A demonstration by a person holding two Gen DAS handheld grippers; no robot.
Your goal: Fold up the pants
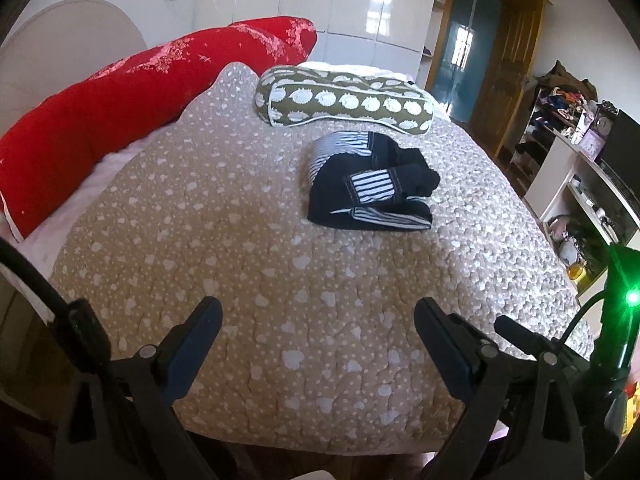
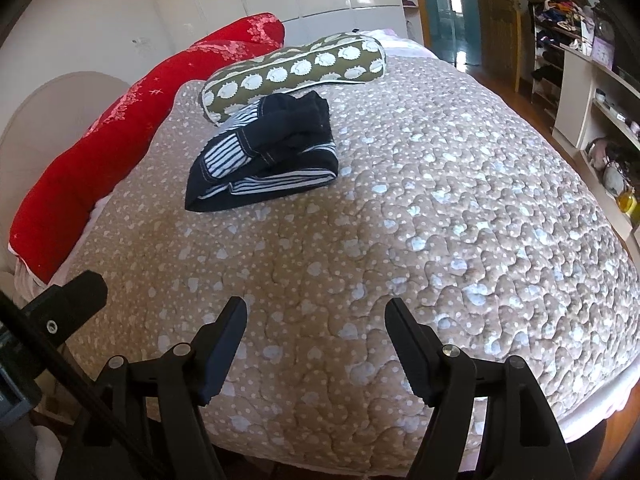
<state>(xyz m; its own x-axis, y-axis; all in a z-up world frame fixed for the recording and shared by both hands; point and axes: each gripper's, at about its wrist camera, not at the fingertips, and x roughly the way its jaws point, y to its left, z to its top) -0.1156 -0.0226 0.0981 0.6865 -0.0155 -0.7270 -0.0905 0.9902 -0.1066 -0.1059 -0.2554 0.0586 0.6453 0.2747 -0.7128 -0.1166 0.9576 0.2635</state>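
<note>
Along the left edge of the bed lies a long red quilt (image 1: 132, 92), rolled up against the pale headboard (image 1: 60, 36). Next to it, toward the middle, the tan bedspread (image 1: 224, 240) with white spots covers the mattress, and on its far part sits an olive pillow (image 1: 348, 100) printed with white shapes. Just in front of the pillow are the pants (image 1: 372, 188), dark navy with striped panels, folded into a compact bundle that rests flat on the bedspread, near the pillow but well apart from both tools. In the foreground the left gripper (image 1: 318, 316) hangs over the near edge of the bed with its jaws spread wide and nothing between them. The right gripper (image 2: 316, 316) hovers likewise over the near part of the bedspread, jaws released and empty. To the far right stand white shelves (image 2: 580, 92) cluttered with small items, beside a wooden door (image 2: 496, 12).
</note>
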